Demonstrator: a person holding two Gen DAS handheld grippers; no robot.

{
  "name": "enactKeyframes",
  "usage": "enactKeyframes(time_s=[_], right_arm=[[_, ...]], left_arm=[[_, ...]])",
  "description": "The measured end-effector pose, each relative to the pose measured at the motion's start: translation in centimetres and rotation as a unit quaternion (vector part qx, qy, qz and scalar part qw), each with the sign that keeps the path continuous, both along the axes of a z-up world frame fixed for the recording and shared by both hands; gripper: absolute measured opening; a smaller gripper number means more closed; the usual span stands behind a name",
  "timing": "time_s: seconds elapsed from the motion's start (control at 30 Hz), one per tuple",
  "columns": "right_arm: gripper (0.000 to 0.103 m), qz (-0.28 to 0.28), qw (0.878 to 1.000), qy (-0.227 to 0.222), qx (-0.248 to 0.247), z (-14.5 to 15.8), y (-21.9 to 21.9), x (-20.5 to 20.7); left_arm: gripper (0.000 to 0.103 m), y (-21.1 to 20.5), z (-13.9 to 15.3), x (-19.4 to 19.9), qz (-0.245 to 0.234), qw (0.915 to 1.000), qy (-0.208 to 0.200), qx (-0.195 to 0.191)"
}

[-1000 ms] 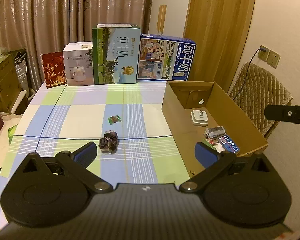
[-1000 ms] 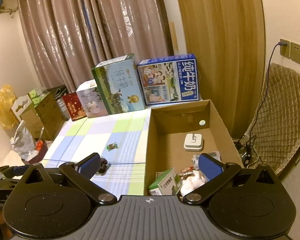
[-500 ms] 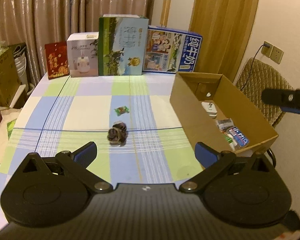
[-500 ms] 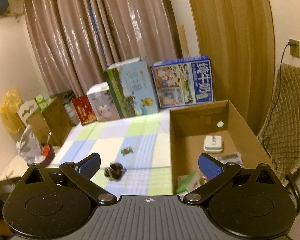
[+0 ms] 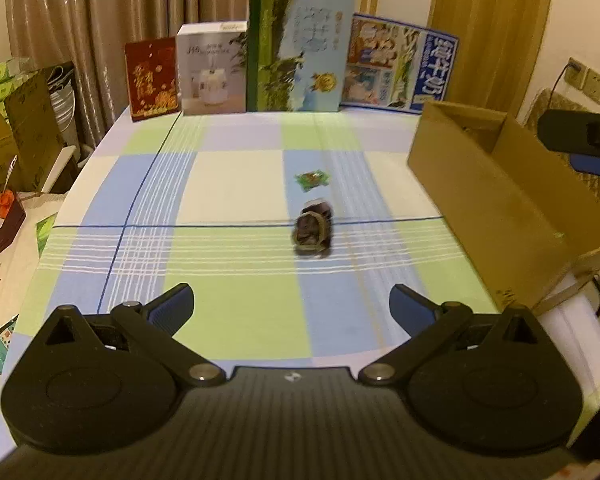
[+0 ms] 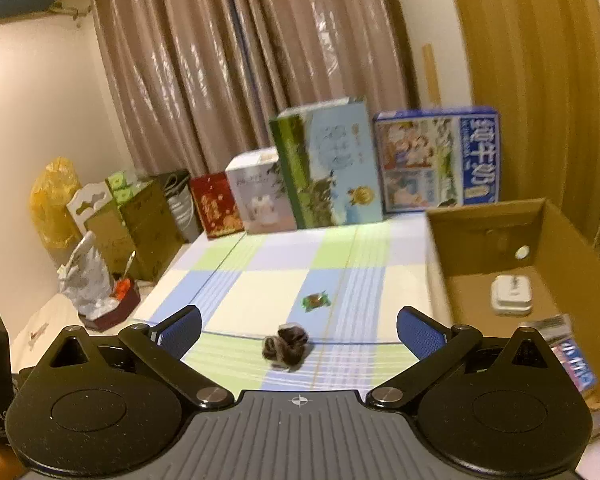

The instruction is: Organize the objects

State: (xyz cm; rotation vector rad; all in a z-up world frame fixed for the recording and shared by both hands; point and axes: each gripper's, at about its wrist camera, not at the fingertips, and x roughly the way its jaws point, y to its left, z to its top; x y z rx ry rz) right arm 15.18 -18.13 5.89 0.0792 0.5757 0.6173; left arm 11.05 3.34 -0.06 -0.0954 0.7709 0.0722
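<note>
One checked tablecloth [image 5: 236,184] in blue, green and cream is covering the table. One open cardboard box [image 5: 500,200] is standing along its right side. Four printed cartons are lining the far edge, upright and side by side: a tall green-and-blue carton [image 5: 300,50], a wide blue carton [image 5: 400,68] bearing white Chinese characters that are too blurred to read, a white carton [image 5: 212,70] picturing a pale appliance, and a red carton [image 5: 152,76] with gold print.

Inside the cardboard box, the right wrist view is showing one white square device [image 6: 512,294] lying flat near the far wall, with some printed packets partly hidden behind the gripper finger.

Two loose items are lying on the tablecloth, left of the box: one dark crumpled hair tie [image 5: 314,232] sitting on the thin blue line, and just beyond it, apart, one small green wrapped candy [image 5: 312,179].

The left gripper [image 5: 292,308] is hovering low over the near edge of the table, level and pointing at the hair tie, its blue-padded fingers spread wide with nothing between them. The right gripper [image 6: 298,330] is hovering likewise, its jaws also wide apart and empty, framing the hair tie [image 6: 286,344] between them.
</note>
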Motion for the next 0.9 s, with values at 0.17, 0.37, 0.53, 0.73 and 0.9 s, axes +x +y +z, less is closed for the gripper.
enactKeyframes(time_s=[0.17,0.37,0.53,0.73,0.9], right_arm=[[0.101,0.007,1.0,0.014,-0.005,-2.3,2.1,1.8],[0.101,0.027,0.999,0.01,-0.03,-5.0,4.6,3.5],[0.1,0.036,0.998,0.02,-0.044,-7.3,5.9,4.7],[0.1,0.055,0.996,0.023,-0.059,-8.6,6.9,6.5],[0.1,0.06,0.996,0.027,-0.055,-9.3,7.3,7.9]], left_arm=[[0.102,1.8,-2.1,1.3,0.005,0.9999,0.016,0.005],[0.102,3.5,-3.6,2.5,0.012,0.9997,0.019,-0.002],[0.102,4.3,-4.7,3.5,0.01,0.9996,0.028,-0.006],[0.102,5.3,-5.3,4.5,0.002,0.9996,0.027,0.01],[0.102,6.3,-5.4,5.2,0.008,0.9997,0.022,0.006]])
